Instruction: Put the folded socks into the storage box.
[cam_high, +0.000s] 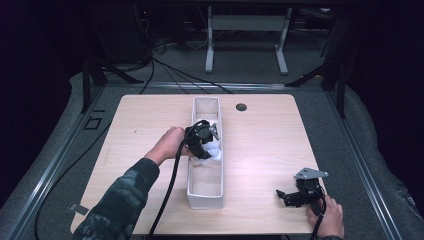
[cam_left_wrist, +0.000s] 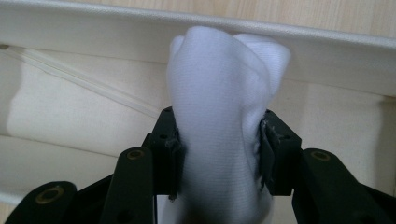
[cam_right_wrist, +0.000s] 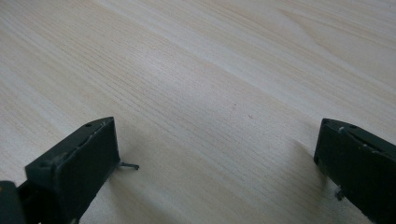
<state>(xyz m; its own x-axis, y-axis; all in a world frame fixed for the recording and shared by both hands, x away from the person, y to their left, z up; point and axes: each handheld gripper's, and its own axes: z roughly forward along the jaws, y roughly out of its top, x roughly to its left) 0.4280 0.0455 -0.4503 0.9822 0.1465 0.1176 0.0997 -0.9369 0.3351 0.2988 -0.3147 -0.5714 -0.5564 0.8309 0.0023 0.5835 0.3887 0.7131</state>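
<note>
A long narrow white fabric bin (cam_high: 205, 197) stands lengthwise in the middle of the wooden table (cam_high: 260, 135). My left gripper (cam_high: 210, 142) hangs over the bin's middle, shut on a rolled white cloth (cam_high: 215, 152). In the left gripper view the white cloth (cam_left_wrist: 224, 116) is pinched between both black jaws and pokes up towards the bin's inner wall (cam_left_wrist: 70, 98). My right gripper (cam_high: 286, 196) rests low near the table's front right corner, open, with bare wood (cam_right_wrist: 210, 116) between its jaws.
A small dark round hole (cam_high: 241, 107) sits in the table behind the bin. Black cables trail off the table's front edge and across the floor. A white desk frame (cam_high: 245, 37) stands beyond the table. The wood left and right of the bin is bare.
</note>
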